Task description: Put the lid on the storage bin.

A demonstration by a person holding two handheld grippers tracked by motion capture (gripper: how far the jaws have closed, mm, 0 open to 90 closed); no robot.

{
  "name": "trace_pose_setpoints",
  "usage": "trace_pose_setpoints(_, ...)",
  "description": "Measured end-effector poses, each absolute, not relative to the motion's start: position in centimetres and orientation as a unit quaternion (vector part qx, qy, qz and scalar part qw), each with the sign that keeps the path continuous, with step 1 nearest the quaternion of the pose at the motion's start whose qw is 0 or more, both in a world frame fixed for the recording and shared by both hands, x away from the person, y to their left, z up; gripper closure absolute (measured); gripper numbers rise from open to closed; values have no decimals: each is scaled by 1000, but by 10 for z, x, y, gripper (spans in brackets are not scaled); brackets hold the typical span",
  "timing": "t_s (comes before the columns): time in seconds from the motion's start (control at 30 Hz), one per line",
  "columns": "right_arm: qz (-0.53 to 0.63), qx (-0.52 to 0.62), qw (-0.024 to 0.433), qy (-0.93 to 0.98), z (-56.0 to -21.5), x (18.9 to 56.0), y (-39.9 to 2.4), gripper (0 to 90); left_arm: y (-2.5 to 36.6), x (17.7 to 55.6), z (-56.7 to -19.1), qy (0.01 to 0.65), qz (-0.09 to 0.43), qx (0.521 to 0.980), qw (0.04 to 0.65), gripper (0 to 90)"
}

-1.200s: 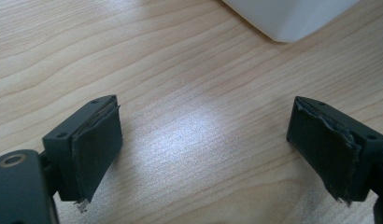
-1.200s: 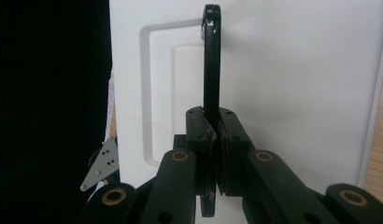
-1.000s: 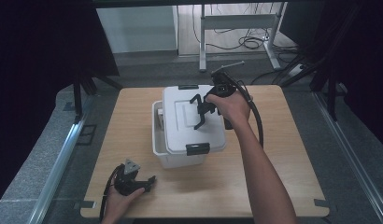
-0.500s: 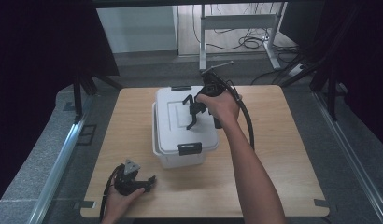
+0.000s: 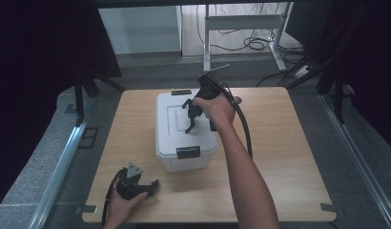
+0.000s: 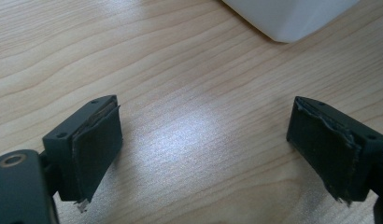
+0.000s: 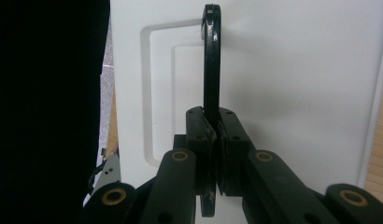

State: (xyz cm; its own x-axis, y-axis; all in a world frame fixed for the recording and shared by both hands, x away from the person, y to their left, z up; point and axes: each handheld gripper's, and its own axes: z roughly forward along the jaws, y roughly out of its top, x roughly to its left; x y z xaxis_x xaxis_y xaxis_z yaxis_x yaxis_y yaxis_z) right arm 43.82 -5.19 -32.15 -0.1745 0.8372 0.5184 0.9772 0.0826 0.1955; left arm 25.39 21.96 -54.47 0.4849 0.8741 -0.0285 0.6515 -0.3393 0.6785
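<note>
**Entry: white box with black carrying handle, gripped from above**

Item: white box (image 5: 184,131) with lid, near the middle of your counter (image 5: 289,157), a black latch (image 5: 188,152) on its near end and another (image 5: 180,92) on its far end. Its long axis runs 12 to 6 o'clock in the high view.

Handle (image 7: 211,60): black, thin, standing up off the lid. In the right gripper view it runs straight away from your tongs toward 12 o'clock, edge-on.

Right tongs (image 5: 193,119): pressed together on the handle, pads pinching it near its lower part. They sit directly over the lid, pointing down.

Left tongs (image 5: 145,187): spread wide, nothing between them, resting low on the counter at about 7 o'clock from the box. In the left gripper view the box corner (image 6: 292,18) lies toward 1 o'clock, apart from the pads.

Nearer hand: your right, already on the handle. Any lift likely goes straight up along that handle's line.
</note>
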Motion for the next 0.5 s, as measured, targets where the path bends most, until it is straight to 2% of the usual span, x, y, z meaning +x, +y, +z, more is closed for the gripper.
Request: trace_pose_setpoints(0.5, -243, -636, 132, -721, -331, 444, -44, 853, 219, 254, -545, 476, 173, 800, 321, 102)
